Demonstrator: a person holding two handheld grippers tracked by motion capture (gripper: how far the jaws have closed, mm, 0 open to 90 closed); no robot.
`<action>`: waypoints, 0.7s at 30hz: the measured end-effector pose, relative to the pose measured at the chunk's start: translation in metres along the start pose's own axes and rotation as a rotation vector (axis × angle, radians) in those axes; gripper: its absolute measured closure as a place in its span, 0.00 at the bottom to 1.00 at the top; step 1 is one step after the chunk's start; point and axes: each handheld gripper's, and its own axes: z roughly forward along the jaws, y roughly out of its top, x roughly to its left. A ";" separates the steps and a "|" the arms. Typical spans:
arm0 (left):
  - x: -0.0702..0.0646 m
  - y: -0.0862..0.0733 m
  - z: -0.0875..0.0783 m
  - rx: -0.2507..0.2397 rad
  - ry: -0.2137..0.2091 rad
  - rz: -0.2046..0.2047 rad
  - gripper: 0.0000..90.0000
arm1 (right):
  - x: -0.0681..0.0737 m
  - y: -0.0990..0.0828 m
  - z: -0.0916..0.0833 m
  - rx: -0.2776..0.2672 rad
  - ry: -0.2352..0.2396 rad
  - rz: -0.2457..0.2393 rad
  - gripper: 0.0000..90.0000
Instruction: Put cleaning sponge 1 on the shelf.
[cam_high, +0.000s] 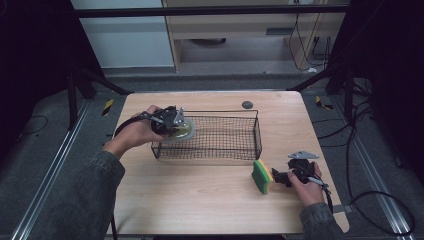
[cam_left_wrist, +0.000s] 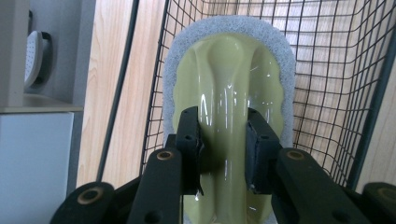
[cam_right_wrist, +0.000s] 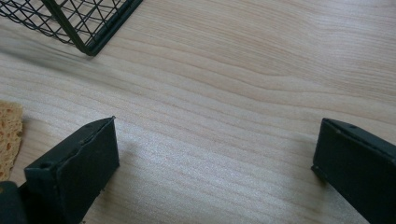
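Observation:
A scrubbing pad (cam_high: 186, 131) with a glossy yellow-green handle and a grey-white fleece rim hangs at the left end of a black wire basket (cam_high: 257, 136). My left gripper (cam_high: 175, 121) is shut on it. In the left gripper view the two pads (cam_left_wrist: 190, 140) pinch the handle's raised ridge of the scrubbing pad (cam_left_wrist: 233, 60), with the basket mesh (cam_left_wrist: 336, 70) behind it. My right gripper (cam_high: 278, 177) rests low at the table's right front, open, just right of a green and yellow sponge (cam_high: 261, 176). In the right gripper view its jaws (cam_right_wrist: 215, 158) stand wide apart over bare wood, the sponge (cam_right_wrist: 9, 135) outside the left jaw.
The wooden table (cam_high: 200, 200) carries the basket across its middle, and a small dark round disc (cam_high: 247, 104) lies near the far edge. A basket corner (cam_right_wrist: 88, 28) shows beyond the right gripper. Cables trail off both grippers onto the floor.

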 end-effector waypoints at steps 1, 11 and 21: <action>0.000 -0.001 0.001 -0.001 0.000 0.000 0.79 | 0.000 0.000 0.000 0.000 0.000 0.000 0.00; -0.002 -0.006 0.008 0.007 -0.018 -0.014 0.79 | 0.000 0.000 0.000 0.000 0.000 0.000 0.00; -0.005 -0.010 0.020 0.026 -0.034 -0.024 0.79 | 0.000 0.000 0.000 0.000 0.000 0.000 0.00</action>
